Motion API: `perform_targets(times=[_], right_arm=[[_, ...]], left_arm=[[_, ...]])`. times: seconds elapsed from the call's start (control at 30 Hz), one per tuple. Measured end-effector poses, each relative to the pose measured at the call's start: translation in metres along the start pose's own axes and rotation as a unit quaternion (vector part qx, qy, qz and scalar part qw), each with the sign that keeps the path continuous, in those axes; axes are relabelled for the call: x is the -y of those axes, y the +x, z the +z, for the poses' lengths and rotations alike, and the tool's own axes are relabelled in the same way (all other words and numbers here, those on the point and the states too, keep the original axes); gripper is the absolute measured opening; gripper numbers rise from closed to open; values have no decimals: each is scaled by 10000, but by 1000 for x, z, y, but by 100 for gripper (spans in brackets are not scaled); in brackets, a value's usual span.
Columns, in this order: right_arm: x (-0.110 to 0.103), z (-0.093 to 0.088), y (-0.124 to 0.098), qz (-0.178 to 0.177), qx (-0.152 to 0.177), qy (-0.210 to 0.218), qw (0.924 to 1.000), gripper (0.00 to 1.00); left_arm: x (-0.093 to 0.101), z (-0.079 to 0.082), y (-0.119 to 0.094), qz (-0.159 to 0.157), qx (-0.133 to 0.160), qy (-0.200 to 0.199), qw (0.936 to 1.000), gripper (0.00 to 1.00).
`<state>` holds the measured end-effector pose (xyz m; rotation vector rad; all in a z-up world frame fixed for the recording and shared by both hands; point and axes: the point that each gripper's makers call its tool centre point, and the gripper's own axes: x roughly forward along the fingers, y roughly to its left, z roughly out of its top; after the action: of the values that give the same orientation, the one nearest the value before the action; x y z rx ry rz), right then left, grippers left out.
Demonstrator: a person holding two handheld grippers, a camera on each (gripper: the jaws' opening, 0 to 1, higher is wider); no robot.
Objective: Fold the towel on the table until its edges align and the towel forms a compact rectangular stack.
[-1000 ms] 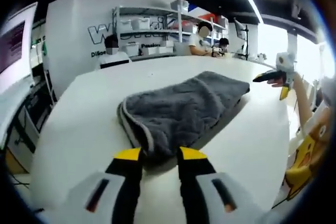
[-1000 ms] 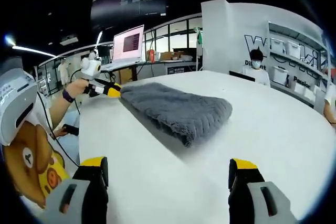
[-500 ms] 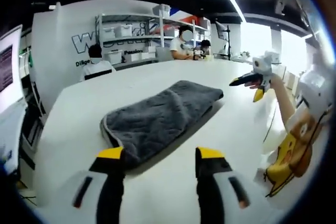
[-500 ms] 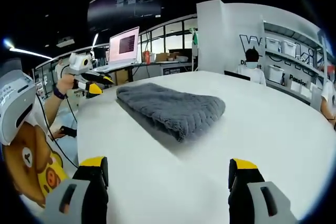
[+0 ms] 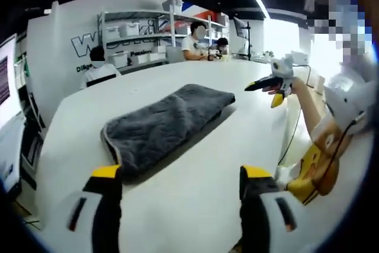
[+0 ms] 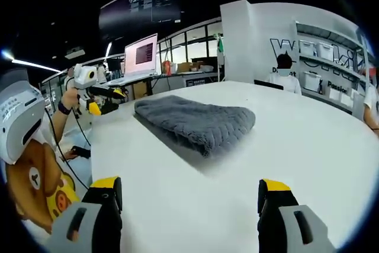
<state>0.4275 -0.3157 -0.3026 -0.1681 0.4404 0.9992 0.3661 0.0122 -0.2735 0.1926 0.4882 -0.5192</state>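
— Where is the towel (image 5: 163, 125) seen?
— Folded on the white table (image 5: 249, 140), ahead of the left gripper (image 5: 177, 179) and untouched by it; jaws are spread wide.
— And the right gripper (image 6: 188, 191)?
— Also held wide, with nothing gripped; the towel (image 6: 195, 119) lies well ahead, apart from it.

wall lettering (image 6: 283, 45) cut by shelves, illegible

Both views low, near, opposite ends, sharing towel (image 5: 161, 124).
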Motion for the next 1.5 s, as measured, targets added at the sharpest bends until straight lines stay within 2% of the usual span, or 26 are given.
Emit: perform_targets(times=[0.27, 0.6, 0.73, 0.93, 1.23, 1.33, 1.4, 1.5], right_arm=[[1, 1, -1, 23, 37, 39, 10000, 100], [5, 3, 2, 18, 29, 94, 9999, 100], [6, 4, 6, 65, 0, 140, 9999, 100], [9, 11, 16, 146, -18, 231, 9996, 100], [13, 35, 34, 497, 78, 321, 9982, 100], [18, 47, 44, 685, 179, 528, 9961, 99], [21, 50, 50, 793, 208, 823, 9932, 96], [33, 52, 61, 767, 157, 1099, 9909, 95]], left_arm=[[-5, -4, -2, 174, -8, -27, 9998, 98], [-5, -13, 3, 118, -138, -31, 9998, 99], [-7, -13, 4, 127, -89, -89, 9998, 99], [-10, -15, 4, 119, -36, -134, 9998, 99], [-11, -15, 8, 48, 5, -126, 9999, 98], [-11, -12, 9, 22, 38, -101, 9999, 98], [-11, -12, 10, 6, 52, -100, 9999, 98], [-10, -11, 11, -18, 69, -86, 9999, 98]])
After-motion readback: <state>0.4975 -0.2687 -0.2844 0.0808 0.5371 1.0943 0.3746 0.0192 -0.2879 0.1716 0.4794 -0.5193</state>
